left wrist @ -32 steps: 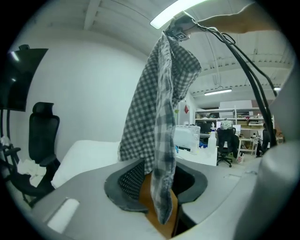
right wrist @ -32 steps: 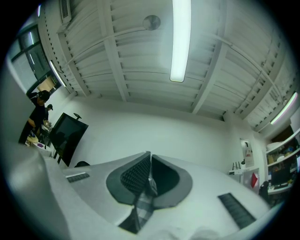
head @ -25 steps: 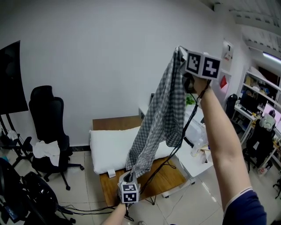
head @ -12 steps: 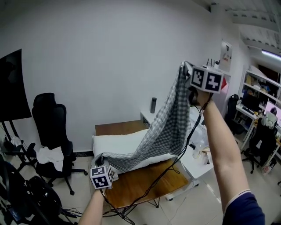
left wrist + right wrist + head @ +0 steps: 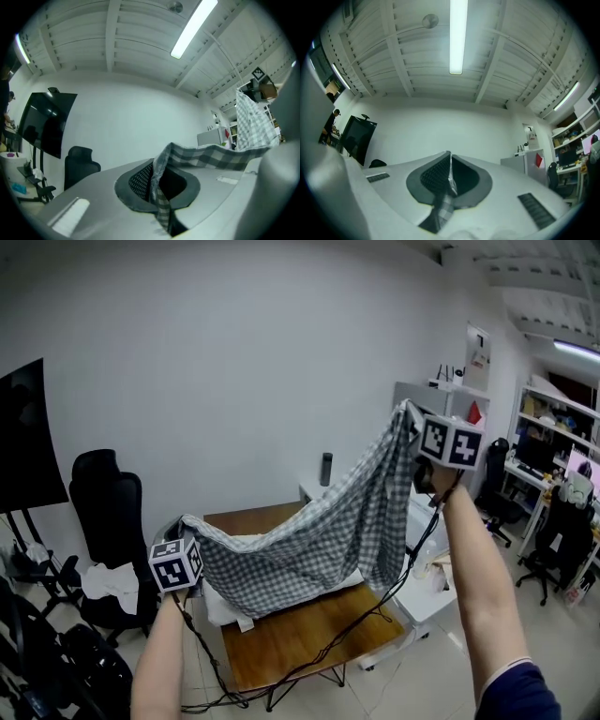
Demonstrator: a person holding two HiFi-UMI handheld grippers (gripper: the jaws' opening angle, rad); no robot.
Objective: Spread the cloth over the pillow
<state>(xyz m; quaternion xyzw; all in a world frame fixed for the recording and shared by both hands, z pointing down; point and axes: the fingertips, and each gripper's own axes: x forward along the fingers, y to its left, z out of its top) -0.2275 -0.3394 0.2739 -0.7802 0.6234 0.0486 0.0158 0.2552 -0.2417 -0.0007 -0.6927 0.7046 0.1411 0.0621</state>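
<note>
Sagging gingham cloth [image 5: 309, 545] clamped by left gripper [image 5: 158, 187], right gripper [image 5: 450, 180], above white pillow [image 5: 218, 604].

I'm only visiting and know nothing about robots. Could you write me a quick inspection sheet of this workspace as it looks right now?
Surface: wooden table, bearing the pillow.
Job's things: checked cloth stretched in the air, sagging above the white pillow.
Clutter: dark bottle behind the table; white rag on the office chair.
Grippers: left gripper and right gripper each shut on a cloth corner.
Cables: black cables hang from the grippers.
Surroundings: dark screen left, shelves right.
</note>
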